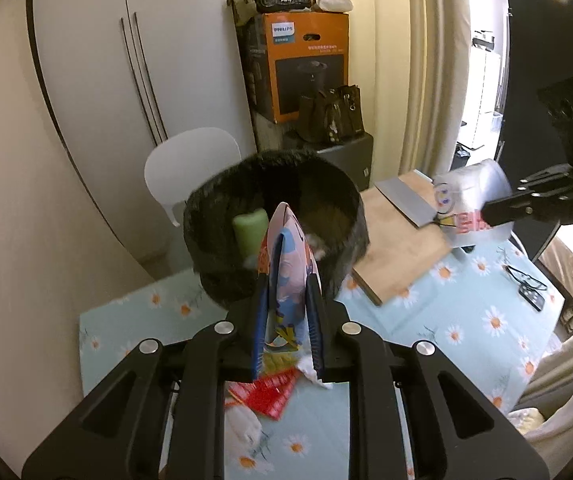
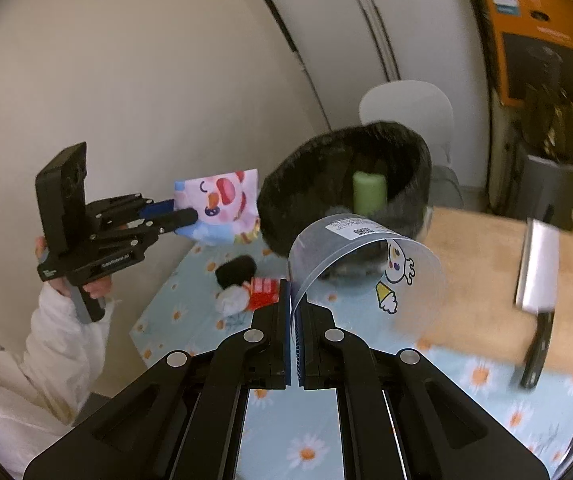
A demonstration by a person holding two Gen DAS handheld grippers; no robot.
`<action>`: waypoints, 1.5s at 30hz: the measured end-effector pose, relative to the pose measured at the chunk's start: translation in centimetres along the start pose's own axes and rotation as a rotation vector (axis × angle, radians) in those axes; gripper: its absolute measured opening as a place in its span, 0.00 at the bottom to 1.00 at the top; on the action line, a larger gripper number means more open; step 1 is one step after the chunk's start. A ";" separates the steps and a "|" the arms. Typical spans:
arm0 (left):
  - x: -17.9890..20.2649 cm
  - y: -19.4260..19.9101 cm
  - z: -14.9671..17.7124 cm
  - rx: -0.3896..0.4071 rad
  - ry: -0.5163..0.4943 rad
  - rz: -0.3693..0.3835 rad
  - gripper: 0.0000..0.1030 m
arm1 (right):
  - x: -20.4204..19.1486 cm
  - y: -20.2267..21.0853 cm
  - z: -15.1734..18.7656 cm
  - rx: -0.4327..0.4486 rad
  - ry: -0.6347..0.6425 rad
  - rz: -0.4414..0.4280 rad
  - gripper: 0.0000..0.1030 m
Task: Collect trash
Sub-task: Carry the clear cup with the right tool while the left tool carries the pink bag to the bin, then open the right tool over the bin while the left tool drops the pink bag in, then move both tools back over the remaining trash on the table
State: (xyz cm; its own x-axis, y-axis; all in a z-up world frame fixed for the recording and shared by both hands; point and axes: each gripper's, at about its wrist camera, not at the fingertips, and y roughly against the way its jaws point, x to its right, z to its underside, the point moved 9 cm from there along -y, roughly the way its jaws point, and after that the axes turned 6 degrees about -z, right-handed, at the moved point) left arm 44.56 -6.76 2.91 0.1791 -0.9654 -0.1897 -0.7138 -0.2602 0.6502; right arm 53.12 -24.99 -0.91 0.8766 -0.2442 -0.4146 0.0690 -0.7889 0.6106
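The left gripper [image 1: 286,308] has its fingers [image 1: 260,320] clenched on a pink cartoon-printed snack bag [image 1: 286,264], which stands up between them and pokes out past the tips. In the right wrist view the same bag [image 2: 218,206] hangs from the left gripper [image 2: 190,214] in the air, above the near corner of the desk [image 2: 326,432] and just short of the bin. A hand [image 2: 86,284] in a white sleeve [image 2: 58,344] grips that tool's handle.

Straight ahead of the left fingers sits a bin lined with a black bag [image 1: 274,224]; its open mouth faces the bag's top edge, and a pale green cylinder [image 1: 251,232] leans inside against the wall. Below and behind the left fingers, on the daisy-patterned desk, lie a red wrapper [image 1: 270,394] and a crumpled white tissue [image 1: 246,426]. In the right wrist view a black lump [image 2: 236,270] lies beside them.

The right gripper [image 2: 294,308] has its fingers [image 2: 285,320] pinched on the rim of a clear plastic cup [image 2: 366,268] printed with a cartoon figure; the cup juts forward from the tips, held above the desk, with the bin [image 2: 342,184] just beyond it. From the left wrist view the cup [image 1: 474,204] hangs off to the right, held by the right gripper [image 1: 490,212].

To the right of the right fingers a wooden cutting board [image 2: 486,272] lies on the desk with a cleaver [image 2: 538,276] on it.
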 end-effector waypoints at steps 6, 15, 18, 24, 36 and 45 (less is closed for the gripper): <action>-1.0 -2.6 -2.5 -0.001 0.010 -0.017 0.20 | 1.5 -2.8 -4.1 -0.008 0.052 -0.012 0.04; -2.6 -6.8 -4.4 0.032 0.012 -0.048 0.78 | 3.4 -8.2 -9.3 -0.010 0.100 -0.012 0.11; -3.3 -7.3 -3.3 0.008 0.067 -0.042 0.92 | 5.3 -9.7 -8.7 -0.025 0.056 0.042 0.65; -4.1 -7.2 -0.1 -0.051 0.107 -0.080 0.94 | 8.4 -9.0 -5.4 -0.045 0.015 0.205 0.74; -2.2 -4.6 4.3 -0.089 0.142 -0.036 0.94 | 8.0 -4.1 1.6 -0.058 -0.058 0.398 0.85; -1.0 -0.8 8.7 -0.080 0.086 -0.052 0.94 | 4.3 -2.2 7.1 -0.043 -0.094 0.467 0.87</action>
State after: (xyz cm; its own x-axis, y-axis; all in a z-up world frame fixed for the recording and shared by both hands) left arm 39.08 -5.42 -3.87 0.2741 -0.9478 -0.1628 -0.6464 -0.3070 0.6986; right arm 53.32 -28.34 -8.82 0.7719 -0.6184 -0.1472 -0.3009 -0.5594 0.7724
